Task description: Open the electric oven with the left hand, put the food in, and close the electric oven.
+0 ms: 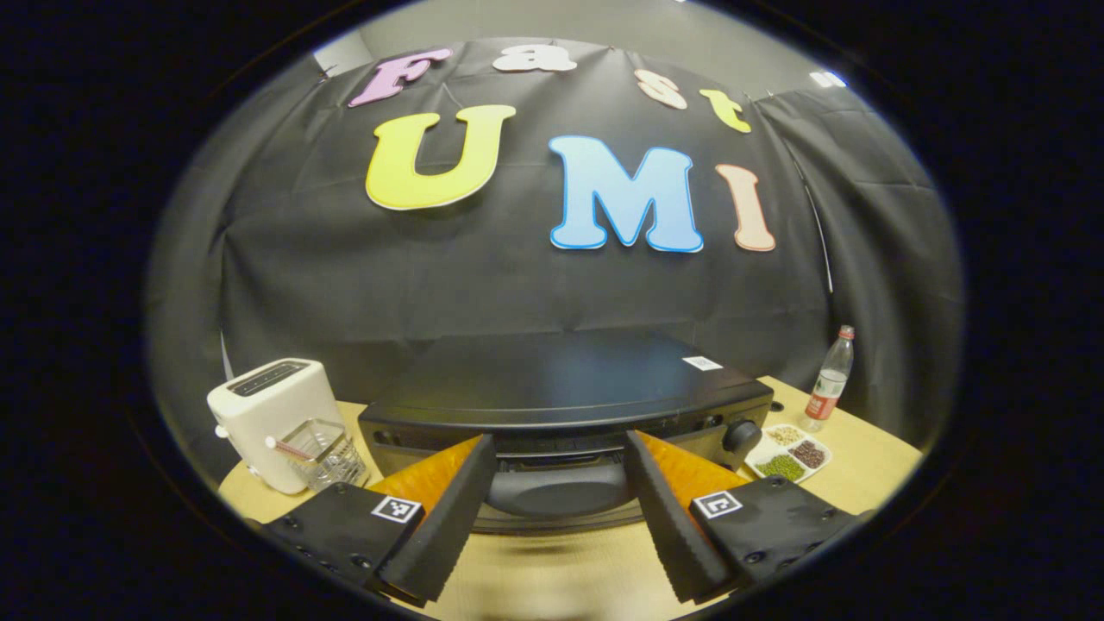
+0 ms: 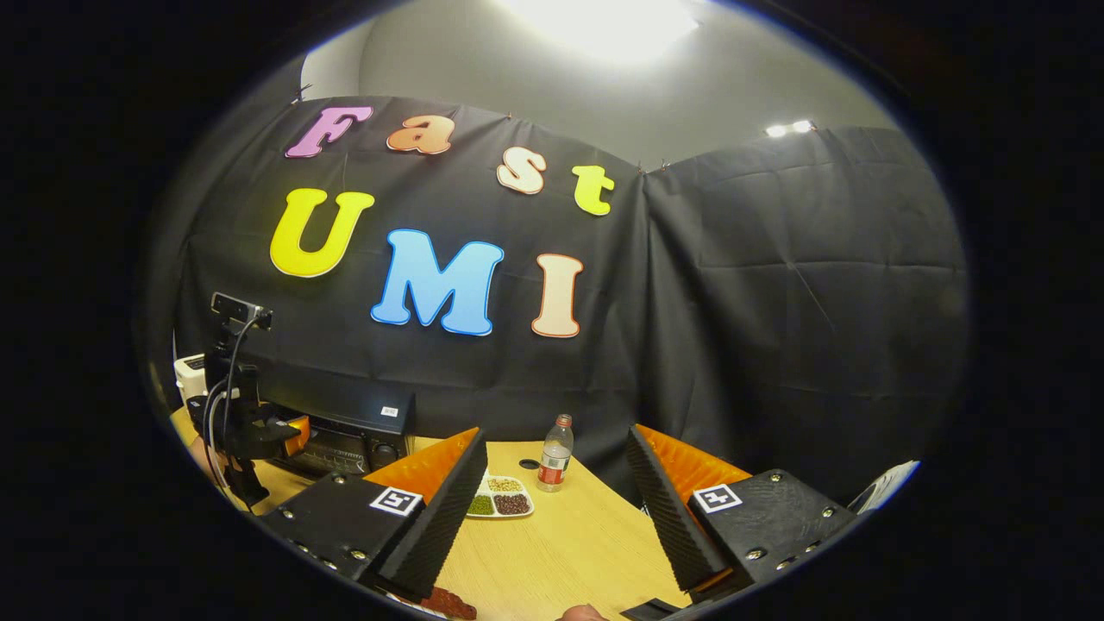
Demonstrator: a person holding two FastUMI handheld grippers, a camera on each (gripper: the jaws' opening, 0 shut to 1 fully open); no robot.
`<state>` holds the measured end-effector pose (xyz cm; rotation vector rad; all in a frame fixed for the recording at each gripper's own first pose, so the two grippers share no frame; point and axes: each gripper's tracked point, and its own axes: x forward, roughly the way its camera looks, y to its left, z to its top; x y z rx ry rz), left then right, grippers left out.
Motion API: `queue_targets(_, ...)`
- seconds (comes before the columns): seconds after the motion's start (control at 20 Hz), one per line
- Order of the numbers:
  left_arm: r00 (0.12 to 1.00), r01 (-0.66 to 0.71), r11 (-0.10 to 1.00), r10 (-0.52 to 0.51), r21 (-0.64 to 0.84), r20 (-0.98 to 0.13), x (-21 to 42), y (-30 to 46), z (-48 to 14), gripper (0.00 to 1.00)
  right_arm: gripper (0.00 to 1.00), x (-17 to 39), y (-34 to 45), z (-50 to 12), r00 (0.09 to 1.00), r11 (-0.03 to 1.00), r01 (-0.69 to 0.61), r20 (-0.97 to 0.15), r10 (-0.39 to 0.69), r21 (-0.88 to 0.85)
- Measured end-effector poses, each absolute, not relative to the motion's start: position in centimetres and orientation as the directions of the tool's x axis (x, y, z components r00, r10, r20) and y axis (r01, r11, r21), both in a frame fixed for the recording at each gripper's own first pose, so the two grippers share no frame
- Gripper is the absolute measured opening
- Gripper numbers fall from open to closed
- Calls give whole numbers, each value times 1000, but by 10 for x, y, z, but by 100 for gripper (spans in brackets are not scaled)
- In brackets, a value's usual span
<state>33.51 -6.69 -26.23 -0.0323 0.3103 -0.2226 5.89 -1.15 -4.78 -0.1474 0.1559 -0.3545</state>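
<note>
Your left gripper (image 1: 561,517) has its jaws wide apart right at the oven (image 1: 565,405) door handle (image 1: 559,490); centre it, squeeze, pull down slowly. Right gripper (image 2: 552,517) hangs spread too.

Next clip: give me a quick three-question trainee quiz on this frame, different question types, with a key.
1. True or false: the left gripper is shut on the oven handle.
2. What stands left of the oven in the left gripper view? A) toaster B) kettle C) bottle
3. Fill in: the bottle stands just behind the divided ____ of beans.

Key: 1 false, its fingers are spread either side; 2 A; 3 dish.
</note>
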Motion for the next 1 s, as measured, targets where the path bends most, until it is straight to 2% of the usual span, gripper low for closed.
queue_targets(0.2,926,212,975,-221,-62,-305,318,-65,-265,100,98,60,-11,-48,933,933,316,-121,-338,-172)
queue_targets(0.35,925,205,977,-214,-62,-315,305,-65,-270,94,98,60,-12,-49,936,937,306,-125,-329,-171)
queue_targets(0.4,924,204,977,-212,-60,-319,301,-65,-271,99,98,59,-12,-49,937,938,302,-127,-325,-171)
queue_targets(0.5,921,202,978,-211,-59,-328,293,-64,-274,100,98,58,-14,-51,938,939,298,-128,-321,-171)
queue_targets(0.8,905,197,978,-209,-72,-371,267,-64,-291,100,98,61,-12,-53,945,947,274,-139,-298,-167)
queue_targets(0.85,901,197,978,-210,-73,-379,263,-64,-296,94,98,61,-12,-54,945,948,269,-142,-294,-167)
queue_targets(0.9,898,198,978,-210,-71,-385,259,-64,-299,94,98,61,-12,-56,946,949,265,-144,-290,-168)
queue_targets(1.0,894,201,977,-211,-68,-394,252,-63,-303,100,98,62,-11,-57,947,951,260,-149,-285,-169)
